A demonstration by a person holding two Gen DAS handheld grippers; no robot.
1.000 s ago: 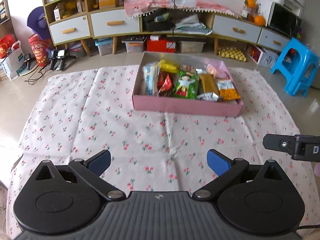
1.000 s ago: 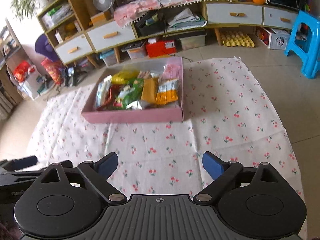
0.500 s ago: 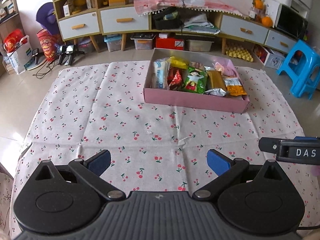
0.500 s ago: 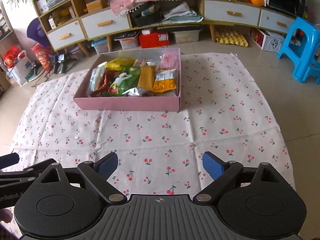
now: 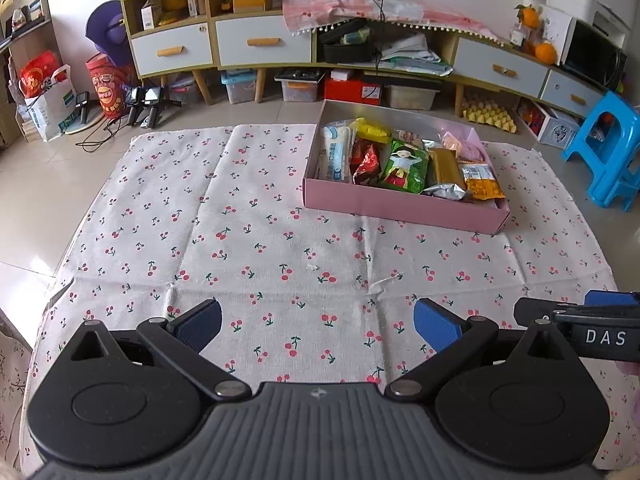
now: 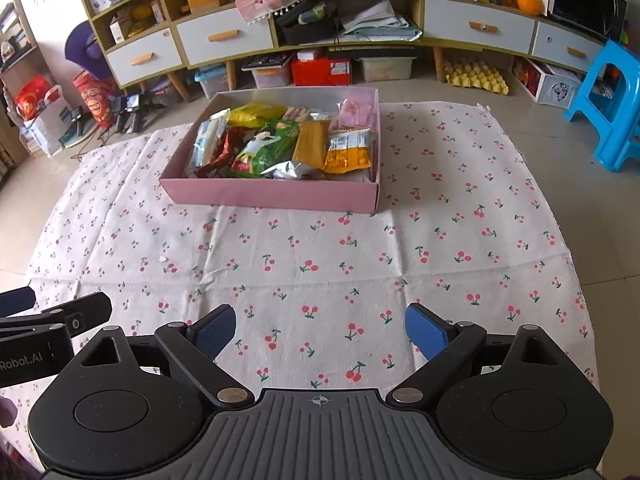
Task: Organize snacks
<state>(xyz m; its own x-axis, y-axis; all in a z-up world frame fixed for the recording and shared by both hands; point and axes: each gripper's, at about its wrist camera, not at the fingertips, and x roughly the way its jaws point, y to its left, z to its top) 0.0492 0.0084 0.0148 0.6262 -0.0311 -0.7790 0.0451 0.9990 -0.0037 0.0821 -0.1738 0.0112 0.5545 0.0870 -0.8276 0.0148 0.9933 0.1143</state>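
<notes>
Since the earlier frame, both views have shifted relative to the pink box [image 5: 400, 202], which now sits further right in the left view. The left tool [image 5: 318, 326] and right tool [image 6: 320, 330] are both spread wide, empty, above the cherry-print cloth [image 6: 320, 248] near the box. The snacks [image 6: 280, 144] lie packed inside the box.

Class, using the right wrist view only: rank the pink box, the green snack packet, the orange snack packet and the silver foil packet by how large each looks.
1. Pink box, clearly largest.
2. Green snack packet.
3. Orange snack packet.
4. Silver foil packet, though other packets partly cover it, so its place below the orange one is unsure.
</notes>
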